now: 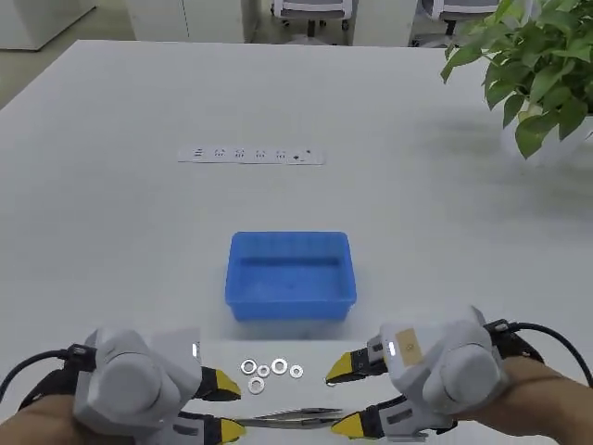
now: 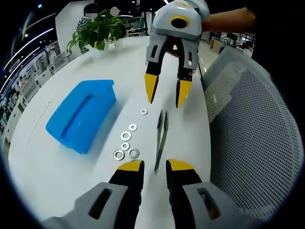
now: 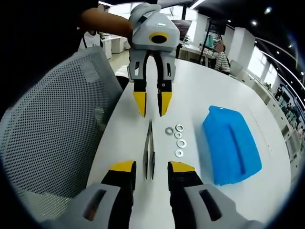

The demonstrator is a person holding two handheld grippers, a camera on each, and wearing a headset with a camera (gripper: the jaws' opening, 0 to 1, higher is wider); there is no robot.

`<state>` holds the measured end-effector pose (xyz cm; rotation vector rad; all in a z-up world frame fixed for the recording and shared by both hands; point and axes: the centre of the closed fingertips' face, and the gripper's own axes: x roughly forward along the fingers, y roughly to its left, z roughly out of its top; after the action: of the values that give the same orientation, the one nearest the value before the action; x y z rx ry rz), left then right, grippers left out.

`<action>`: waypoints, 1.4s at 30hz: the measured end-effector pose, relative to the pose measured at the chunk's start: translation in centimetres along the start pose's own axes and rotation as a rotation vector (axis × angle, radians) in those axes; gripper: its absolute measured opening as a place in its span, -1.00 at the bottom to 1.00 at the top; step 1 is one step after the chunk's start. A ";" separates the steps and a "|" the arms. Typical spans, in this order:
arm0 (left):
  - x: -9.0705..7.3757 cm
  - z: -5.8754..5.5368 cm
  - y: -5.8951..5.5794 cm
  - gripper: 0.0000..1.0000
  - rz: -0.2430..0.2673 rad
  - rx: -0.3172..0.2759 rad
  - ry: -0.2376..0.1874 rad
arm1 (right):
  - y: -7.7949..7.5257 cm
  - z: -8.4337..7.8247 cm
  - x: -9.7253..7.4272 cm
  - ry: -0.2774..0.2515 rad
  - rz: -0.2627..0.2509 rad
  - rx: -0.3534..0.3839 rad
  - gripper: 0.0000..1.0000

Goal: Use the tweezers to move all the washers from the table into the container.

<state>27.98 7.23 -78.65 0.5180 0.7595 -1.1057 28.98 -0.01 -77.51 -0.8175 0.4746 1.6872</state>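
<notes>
While you look down from the head view, the blue container [image 1: 291,275] sits on the white table [image 1: 111,213], and the washers [image 1: 263,371] lie in a loose cluster just in front of its near wall. The tweezers [image 1: 292,419] lie flat on the table, nearer to you than the washers. Your left tongs [image 1: 225,406] and right tongs [image 1: 343,399] face each other across them, both with jaws parted and nothing between them. A white label strip [image 1: 250,155] lies farther back, and a leafy plant [image 1: 533,65] stands at the far right corner.

In the left gripper view, your left tongs [image 2: 155,167] stand open at the bottom, and the near end of the tweezers [image 2: 161,138] reaches the gap between the jaws; you cannot tell whether it touches them. The washers [image 2: 126,136] lie beside the tweezers, between them and the container [image 2: 83,114]. Your right tongs [image 2: 167,93] point in from the top, open and holding nothing. A mesh chair [image 2: 252,119] stands off the table edge, and the plant [image 2: 97,31] stands beyond the container.

In the right gripper view, your right tongs [image 3: 151,167] gape empty, with the tweezers [image 3: 149,150] lying ahead along their line. Your left tongs [image 3: 152,104] hang open beyond the far end. The washers [image 3: 177,136] rest between the tweezers and the container [image 3: 231,143], apart from both. The mesh chair [image 3: 47,129] is on the other side.
</notes>
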 end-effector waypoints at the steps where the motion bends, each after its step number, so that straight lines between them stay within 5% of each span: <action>1: 0.1 -0.1 0.0 -0.54 -0.004 0.005 0.006 | 0.0 0.0 0.1 0.004 0.004 -0.002 -0.44; 23: 1.5 -1.5 -0.1 -0.72 -0.048 0.039 0.072 | 0.7 -0.7 3.5 0.057 0.092 -0.041 -0.65; 31: 2.0 -1.5 -0.2 -0.76 -0.054 0.010 0.053 | 0.6 -0.9 3.7 0.060 0.095 -0.040 -0.73; 42: 2.1 -1.5 0.0 -0.86 -0.050 0.041 0.043 | 0.6 -1.0 3.7 0.062 0.101 -0.038 -0.73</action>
<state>28.12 7.03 -81.20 0.5616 0.7923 -1.1613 28.29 1.69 -80.94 -0.8880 0.5355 1.7724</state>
